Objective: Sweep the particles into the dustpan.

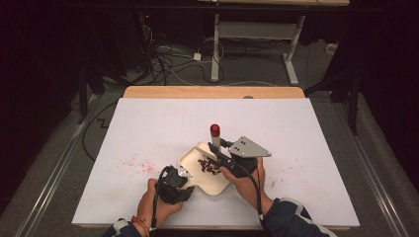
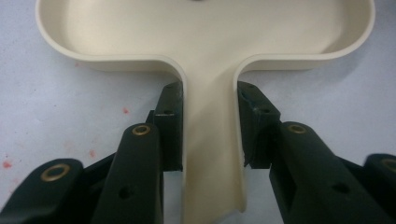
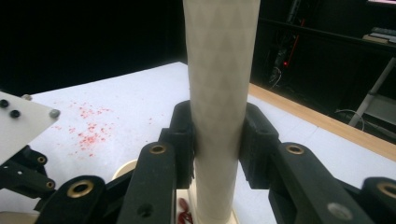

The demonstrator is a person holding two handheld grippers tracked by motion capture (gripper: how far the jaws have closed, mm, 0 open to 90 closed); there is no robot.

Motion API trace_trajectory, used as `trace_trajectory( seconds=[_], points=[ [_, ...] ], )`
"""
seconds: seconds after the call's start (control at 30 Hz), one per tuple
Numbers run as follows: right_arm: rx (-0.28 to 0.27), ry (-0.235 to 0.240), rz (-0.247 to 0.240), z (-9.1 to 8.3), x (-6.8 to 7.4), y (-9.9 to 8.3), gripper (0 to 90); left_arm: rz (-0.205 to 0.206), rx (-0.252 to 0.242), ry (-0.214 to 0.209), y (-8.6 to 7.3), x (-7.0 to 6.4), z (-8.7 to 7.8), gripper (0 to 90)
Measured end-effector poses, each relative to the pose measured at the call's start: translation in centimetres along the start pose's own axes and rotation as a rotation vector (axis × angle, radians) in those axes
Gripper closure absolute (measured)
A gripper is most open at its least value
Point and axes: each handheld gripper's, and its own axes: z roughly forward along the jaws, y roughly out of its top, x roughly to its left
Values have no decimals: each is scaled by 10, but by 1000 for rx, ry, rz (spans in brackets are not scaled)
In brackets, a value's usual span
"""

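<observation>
A cream scoop-shaped tray (image 1: 216, 183) lies near the table's front edge with a pile of dark red bits (image 1: 210, 166) in it. My left gripper (image 1: 184, 177) is shut on the tray's narrow handle (image 2: 210, 140); the pads (image 2: 169, 116) press on both of its sides, and the tray's rim (image 2: 116, 60) curves away beyond. My right gripper (image 1: 221, 150) is shut on an upright cream cylinder (image 3: 219, 84) with a red cap (image 1: 215, 130). The cylinder's lower end stands in the tray beside the red bits (image 3: 183, 212).
Red specks (image 1: 138, 163) are scattered on the white table left of the tray, with fainter ones (image 1: 286, 168) to the right. The other hand's gripper plate (image 3: 18, 123) sits close at the left of the right gripper view. A wooden strip (image 1: 212, 92) edges the far side.
</observation>
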Motion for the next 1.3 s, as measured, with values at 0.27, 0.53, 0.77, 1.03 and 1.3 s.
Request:
trace_trajectory(
  seconds=[0.27, 0.53, 0.77, 1.03, 1.3],
  points=[
    [-14, 10, -27, -3, 10, 2, 700, -9, -5, 3, 1, 2, 2, 637],
    [-6, 49, -39, -6, 17, 3, 700, -1, -6, -7, 1, 5, 2, 636],
    [3, 80, -29, -11, 19, 4, 700, 9, -3, -12, 2, 8, 2, 635],
    [-2, 85, -11, -15, 10, 7, 701, 33, -4, -9, 2, 10, 4, 637],
    [-54, 103, -7, -24, -6, 13, 701, 35, -2, -13, 0, 11, 4, 637]
  ],
)
